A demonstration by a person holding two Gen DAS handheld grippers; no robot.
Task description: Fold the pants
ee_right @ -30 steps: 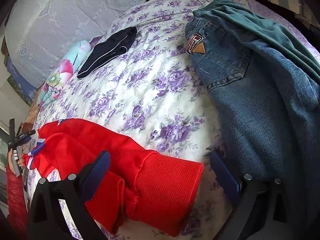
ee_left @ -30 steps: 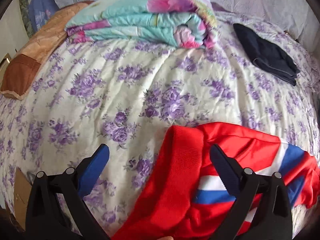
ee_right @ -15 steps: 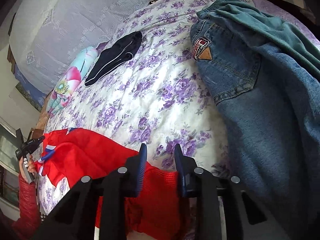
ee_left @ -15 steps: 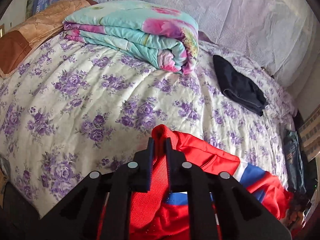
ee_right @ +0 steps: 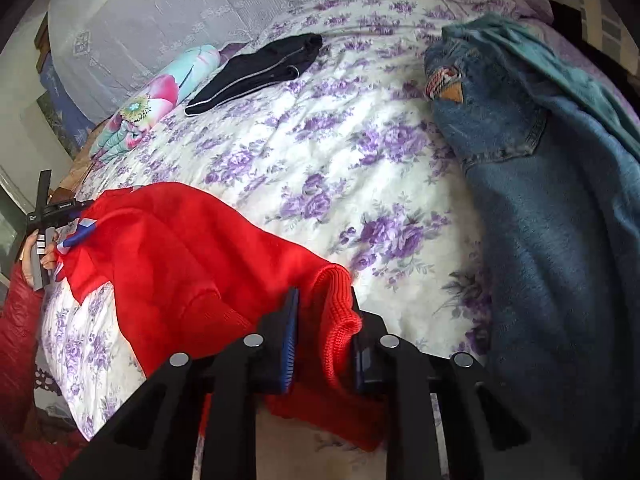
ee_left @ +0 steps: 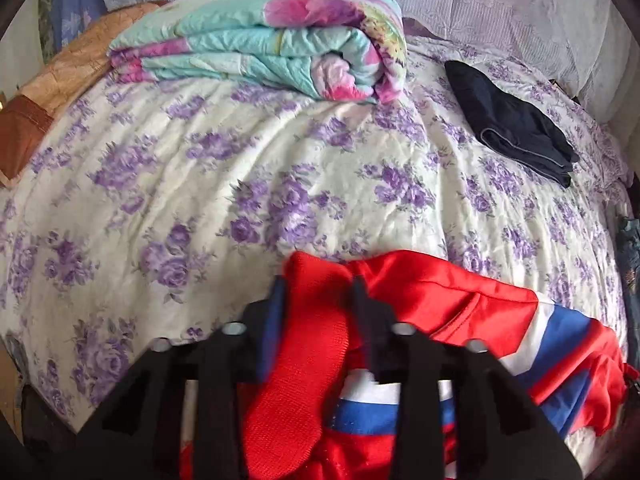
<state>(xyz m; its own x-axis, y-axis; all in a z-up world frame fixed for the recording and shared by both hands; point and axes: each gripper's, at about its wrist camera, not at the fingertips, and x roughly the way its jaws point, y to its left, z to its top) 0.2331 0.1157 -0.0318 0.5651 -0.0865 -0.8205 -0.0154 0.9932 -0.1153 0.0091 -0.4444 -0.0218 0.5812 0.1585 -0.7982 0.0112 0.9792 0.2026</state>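
Red pants [ee_left: 440,304] with white and blue stripes lie along the near edge of the floral bed [ee_left: 280,184]. My left gripper [ee_left: 318,292] is shut on a red ribbed cuff [ee_left: 308,344] of the pants. In the right wrist view, my right gripper [ee_right: 324,304] is shut on the other ribbed cuff [ee_right: 334,308], and the red pants [ee_right: 180,252] stretch left toward the left gripper [ee_right: 52,216] held in a hand. Both cuffs are lifted a little off the bed.
A folded turquoise and pink quilt [ee_left: 272,40] and folded dark pants [ee_left: 512,128] lie at the far side. Blue jeans [ee_right: 552,184] with a teal garment [ee_right: 560,72] on top lie to the right. A brown cushion [ee_left: 44,92] is at the far left.
Both grippers went from open to shut on the ribbed cuffs. Since half a second ago they have held the cuffs, with the pants pulled slightly up and stretched between them.
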